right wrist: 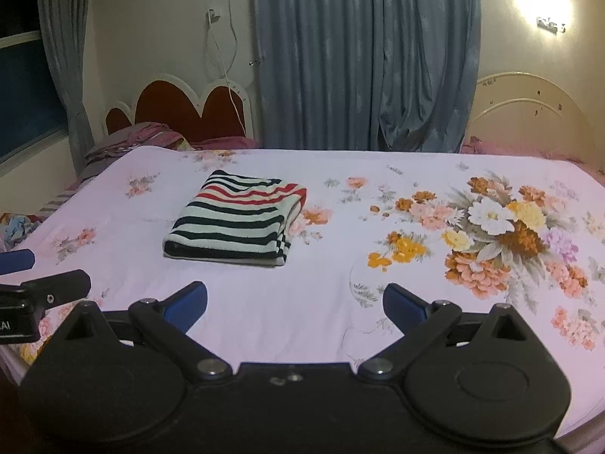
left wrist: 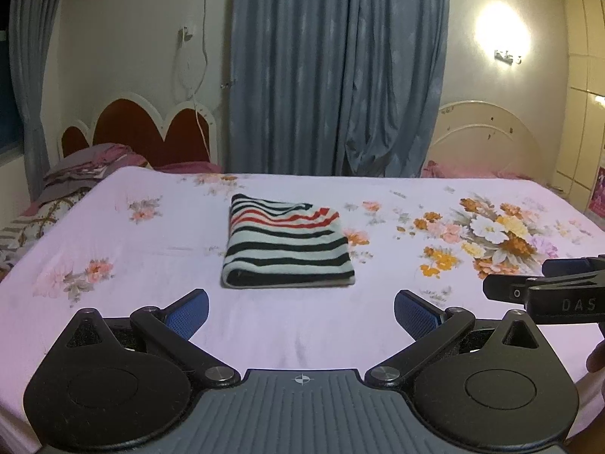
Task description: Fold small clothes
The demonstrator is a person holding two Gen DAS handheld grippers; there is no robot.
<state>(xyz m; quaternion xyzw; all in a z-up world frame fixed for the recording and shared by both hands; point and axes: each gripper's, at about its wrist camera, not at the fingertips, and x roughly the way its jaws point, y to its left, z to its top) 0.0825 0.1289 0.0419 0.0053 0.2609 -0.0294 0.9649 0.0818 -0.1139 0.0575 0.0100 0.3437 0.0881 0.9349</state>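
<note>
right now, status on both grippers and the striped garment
Left gripper open, empty. Right gripper open, empty. Striped garment folded, flat on the bedsheet, untouched. Nothing between grippers and garment.

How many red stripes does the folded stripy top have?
2 show on the striped garment: both run across its far half, one behind the other, above the black stripes nearer the open left gripper. More may be hidden inside the folds.

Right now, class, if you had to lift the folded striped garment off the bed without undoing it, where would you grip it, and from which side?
Probably the thick rolled near edge of the striped garment, approached from the front: there the layers join in one fold, while the right side shows loose open edges.
</note>
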